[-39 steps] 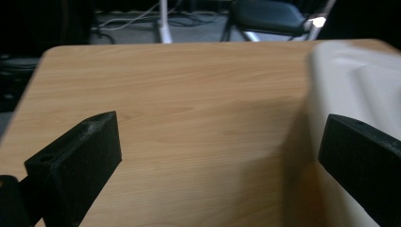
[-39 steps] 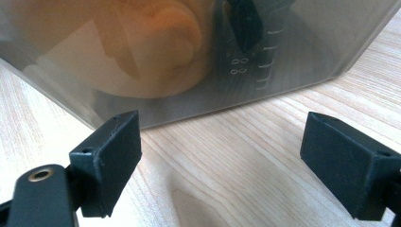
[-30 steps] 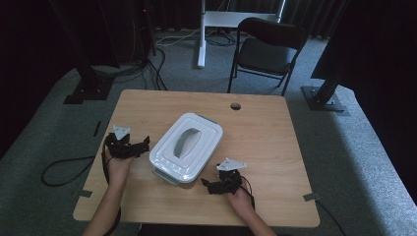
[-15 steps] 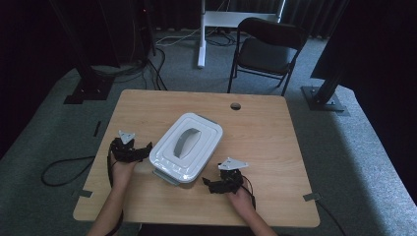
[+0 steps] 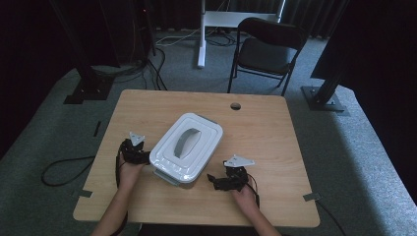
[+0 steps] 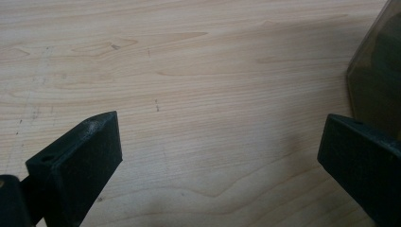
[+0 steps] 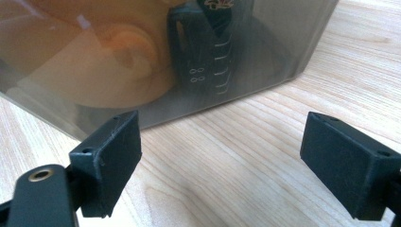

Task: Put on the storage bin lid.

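High view, white-lidded smoky translucent box (image 5: 186,147) on table (image 5: 275,142), both grippers (image 5: 134,151) (image 5: 223,181) spread wide, empty.

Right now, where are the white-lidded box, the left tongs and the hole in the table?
white-lidded box (image 5: 186,146): high view, on the lid's grey handle.
left tongs (image 5: 143,157): high view, between the tips beside the box.
hole in the table (image 5: 235,105): high view, at its middle.

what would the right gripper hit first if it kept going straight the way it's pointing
Most likely the smoky clear wall of the storage box, dead ahead of the open right gripper. Bare table lies between them; how near is hard to judge.
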{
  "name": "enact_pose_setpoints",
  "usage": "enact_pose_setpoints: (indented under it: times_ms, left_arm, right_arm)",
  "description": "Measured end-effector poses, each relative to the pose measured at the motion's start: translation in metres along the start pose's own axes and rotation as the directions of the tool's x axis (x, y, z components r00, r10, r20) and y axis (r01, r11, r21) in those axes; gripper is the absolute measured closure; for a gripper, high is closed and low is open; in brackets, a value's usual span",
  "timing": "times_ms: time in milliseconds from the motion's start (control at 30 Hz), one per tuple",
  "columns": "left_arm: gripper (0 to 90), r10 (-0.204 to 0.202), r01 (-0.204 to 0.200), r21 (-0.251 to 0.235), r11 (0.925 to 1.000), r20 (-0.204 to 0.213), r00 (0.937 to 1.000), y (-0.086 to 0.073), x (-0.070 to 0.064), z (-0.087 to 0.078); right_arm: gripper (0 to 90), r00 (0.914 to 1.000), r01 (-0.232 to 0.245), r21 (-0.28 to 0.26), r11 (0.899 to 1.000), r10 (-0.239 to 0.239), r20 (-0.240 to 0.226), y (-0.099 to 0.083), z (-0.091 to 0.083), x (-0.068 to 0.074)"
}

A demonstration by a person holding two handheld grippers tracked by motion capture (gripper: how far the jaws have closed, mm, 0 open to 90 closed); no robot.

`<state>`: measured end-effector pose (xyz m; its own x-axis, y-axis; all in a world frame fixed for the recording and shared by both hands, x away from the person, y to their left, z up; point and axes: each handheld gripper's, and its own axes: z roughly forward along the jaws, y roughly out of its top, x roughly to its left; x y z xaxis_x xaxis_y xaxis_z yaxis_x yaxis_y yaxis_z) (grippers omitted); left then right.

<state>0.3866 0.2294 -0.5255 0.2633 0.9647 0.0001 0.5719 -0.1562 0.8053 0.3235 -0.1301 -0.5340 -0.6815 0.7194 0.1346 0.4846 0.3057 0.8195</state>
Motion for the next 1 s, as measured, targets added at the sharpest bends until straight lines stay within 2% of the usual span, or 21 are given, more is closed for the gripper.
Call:
enact_pose_setpoints:
  times_ms: [233, 567, 800, 1000]
  left_arm:
    - [1.1, 0.012, -0.012, 0.004, 0.9999, 0.031, 0.9994, -0.003, -0.006, -0.002]
    - [1.1, 0.026, -0.027, 0.007, 0.9996, 0.079, 0.9965, -0.006, -0.024, -0.005]
    - [1.1, 0.046, -0.047, 0.008, 0.9989, 0.121, 0.9916, -0.006, -0.037, -0.005]
    - [1.1, 0.043, -0.046, 0.014, 0.9988, 0.147, 0.9882, -0.007, -0.042, -0.002]
  right_arm:
    - [12.7, 0.9999, -0.009, -0.005, 1.000, 0.009, 0.007, 0.003, -0.005, -0.005]
    - [12.7, 0.9995, -0.022, -0.010, 1.000, 0.023, 0.021, 0.004, -0.011, -0.012]
    - [12.7, 0.9990, -0.034, -0.017, 0.999, 0.034, 0.028, 0.003, -0.015, -0.017]
    - [12.7, 0.9985, -0.045, -0.018, 0.999, 0.046, 0.031, 0.001, -0.019, -0.022]
